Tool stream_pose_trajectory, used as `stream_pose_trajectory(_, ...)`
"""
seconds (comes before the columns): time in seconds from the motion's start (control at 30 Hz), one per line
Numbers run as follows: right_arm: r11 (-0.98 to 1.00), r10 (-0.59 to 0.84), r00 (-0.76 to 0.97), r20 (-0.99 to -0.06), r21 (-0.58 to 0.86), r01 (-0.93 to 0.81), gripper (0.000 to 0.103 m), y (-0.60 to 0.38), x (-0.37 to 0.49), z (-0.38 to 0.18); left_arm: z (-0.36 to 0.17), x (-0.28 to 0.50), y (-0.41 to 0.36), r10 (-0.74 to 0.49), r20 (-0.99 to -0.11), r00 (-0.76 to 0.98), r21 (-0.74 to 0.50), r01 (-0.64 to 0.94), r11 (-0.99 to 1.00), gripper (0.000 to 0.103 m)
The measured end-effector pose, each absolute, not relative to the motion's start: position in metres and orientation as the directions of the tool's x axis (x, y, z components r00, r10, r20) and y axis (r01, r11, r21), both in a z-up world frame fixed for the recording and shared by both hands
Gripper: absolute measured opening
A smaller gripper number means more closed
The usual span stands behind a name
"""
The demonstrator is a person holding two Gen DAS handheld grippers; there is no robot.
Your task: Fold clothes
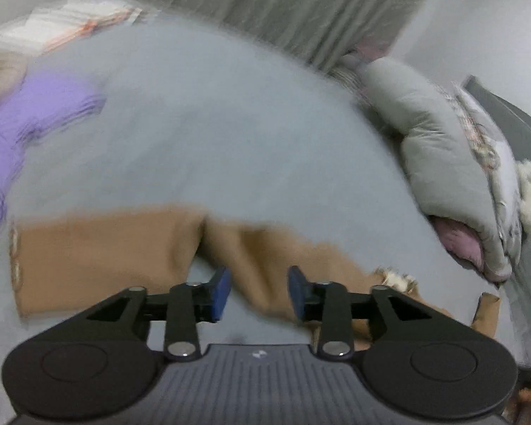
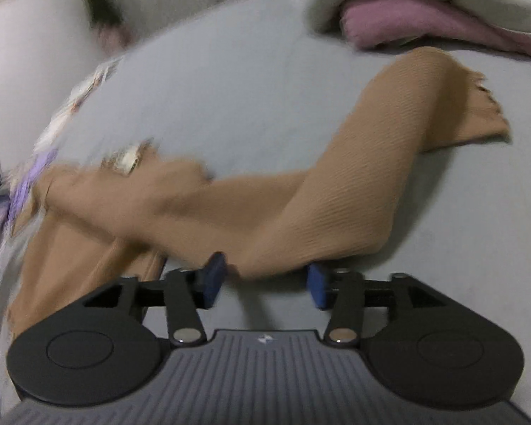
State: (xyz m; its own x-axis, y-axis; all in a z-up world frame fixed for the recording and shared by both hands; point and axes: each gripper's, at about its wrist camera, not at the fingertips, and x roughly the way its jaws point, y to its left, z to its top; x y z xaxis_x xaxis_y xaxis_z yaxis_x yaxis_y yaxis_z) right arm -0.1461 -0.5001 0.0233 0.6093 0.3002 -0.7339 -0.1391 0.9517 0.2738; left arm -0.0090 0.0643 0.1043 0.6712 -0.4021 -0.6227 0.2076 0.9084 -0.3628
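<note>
A tan ribbed knit garment [image 1: 99,255] lies on a pale blue-grey bed sheet [image 1: 230,124]. In the left wrist view its body is spread at the lower left and a sleeve runs right under my left gripper [image 1: 259,292], which is open above it with blue pads apart. In the right wrist view the tan garment [image 2: 301,205] has a long sleeve stretching to the upper right. My right gripper [image 2: 263,281] is open, with its pads at the near edge of the sleeve. Both views are blurred.
A purple garment [image 1: 14,131] lies at the left, with white folded items [image 1: 60,24] behind it. A grey quilt [image 1: 453,156] with pink lining is bunched at the right, and it shows at the top of the right wrist view [image 2: 424,7].
</note>
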Motion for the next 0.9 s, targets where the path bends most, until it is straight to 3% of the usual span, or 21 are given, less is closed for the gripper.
stream_pose_trajectory(0.1,0.903,0.427,0.689,-0.585,0.313,-0.293,0.061,-0.489,-0.146,0.06,0.101,0.008,0.017,-0.482,-0.628,0.61,-0.313,0.369,0.875,0.061)
stream_pose_trajectory(0.17,0.853,0.517,0.713,-0.474,0.352,-0.385,0.084,-0.477,-0.129,0.072,0.091,0.026,-0.019,-0.501,-0.653,0.569,-0.273,0.44,0.856,0.061)
stream_pose_trajectory(0.23,0.863,0.504,0.697,-0.509,0.27,-0.427,0.085,-0.452,-0.099,0.066,0.075,0.044,-0.05,-0.499,-0.685,0.531,-0.208,0.513,0.833,0.062)
stream_pose_trajectory(0.3,0.874,0.452,0.651,-0.61,0.157,-0.459,0.084,-0.42,-0.057,0.046,0.056,0.057,-0.077,-0.48,-0.727,0.491,-0.144,0.575,0.806,0.064)
stream_pose_trajectory(0.4,0.875,0.404,0.586,-0.703,0.109,-0.473,0.07,-0.401,-0.015,0.015,0.02,0.069,-0.1,-0.467,-0.78,0.416,-0.097,0.657,0.748,0.072)
stream_pose_trajectory(0.47,0.878,0.389,0.534,-0.751,0.127,-0.461,0.046,-0.4,0.001,-0.008,0.007,0.077,-0.11,-0.453,-0.803,0.387,-0.069,0.694,0.716,0.075)
stream_pose_trajectory(0.5,0.877,0.393,0.528,-0.753,0.134,-0.461,0.044,-0.402,0.001,-0.013,0.001,0.079,-0.113,-0.441,-0.811,0.384,-0.048,0.708,0.705,0.075)
stream_pose_trajectory(0.53,0.876,0.397,0.539,-0.743,0.132,-0.463,0.036,-0.403,-0.002,-0.013,-0.002,0.078,-0.115,-0.443,-0.807,0.391,-0.035,0.717,0.696,0.072)
stream_pose_trajectory(0.57,0.876,0.401,0.549,-0.733,0.13,-0.465,0.02,-0.404,-0.005,-0.014,-0.004,0.078,-0.116,-0.446,-0.802,0.397,-0.023,0.726,0.688,0.064)
stream_pose_trajectory(0.63,0.883,0.39,0.594,-0.703,0.103,-0.458,0.015,-0.405,-0.008,-0.009,-0.001,0.076,-0.118,-0.471,-0.787,0.398,-0.03,0.738,0.674,0.015)
stream_pose_trajectory(0.73,0.895,0.372,0.657,-0.656,0.064,-0.442,0.012,-0.404,-0.011,-0.002,0.009,0.076,-0.123,-0.435,-0.763,0.478,0.024,0.694,0.72,0.005)
stream_pose_trajectory(0.9,0.898,0.329,0.736,-0.591,-0.045,-0.437,0.012,-0.393,-0.013,0.018,0.027,0.084,-0.124,-0.472,-0.721,0.508,-0.001,0.68,0.733,0.003)
